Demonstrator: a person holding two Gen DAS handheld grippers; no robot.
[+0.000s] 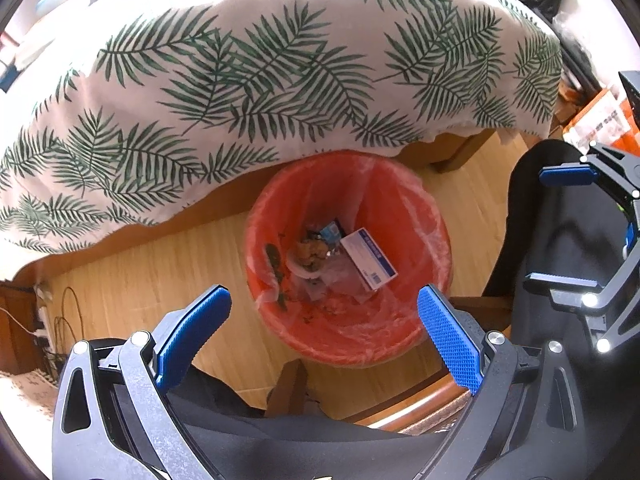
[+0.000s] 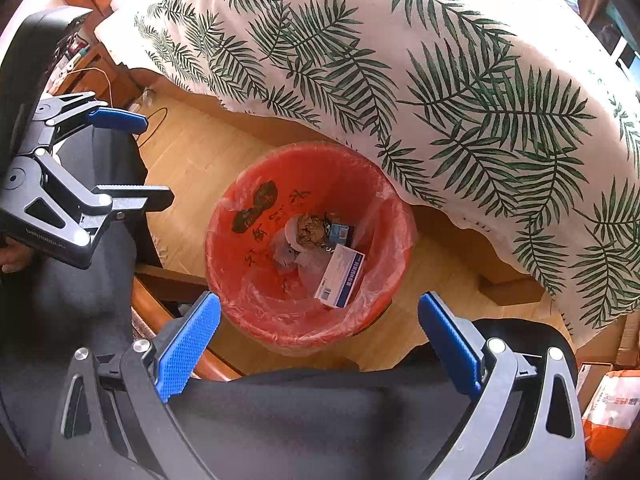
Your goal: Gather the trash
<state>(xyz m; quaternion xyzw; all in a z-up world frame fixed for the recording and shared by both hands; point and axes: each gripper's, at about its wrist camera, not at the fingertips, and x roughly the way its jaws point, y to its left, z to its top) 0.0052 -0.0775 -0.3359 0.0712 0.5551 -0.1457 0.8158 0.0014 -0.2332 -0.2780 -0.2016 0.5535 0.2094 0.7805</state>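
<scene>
left hand-held gripper [image 1: 324, 312] apart, empty | right hand-held gripper [image 2: 320, 316] apart, empty | both above red bin [image 2: 240, 304] | risk: loose liner [image 2: 390, 216] could snag a finger

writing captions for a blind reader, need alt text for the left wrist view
The open left gripper hangs empty over a red bin on a wooden floor. The bin, lined with clear plastic, holds a white and blue box and scraps. A leaf-print cloth hangs behind it, and the open right gripper shows at the right edge.
</scene>
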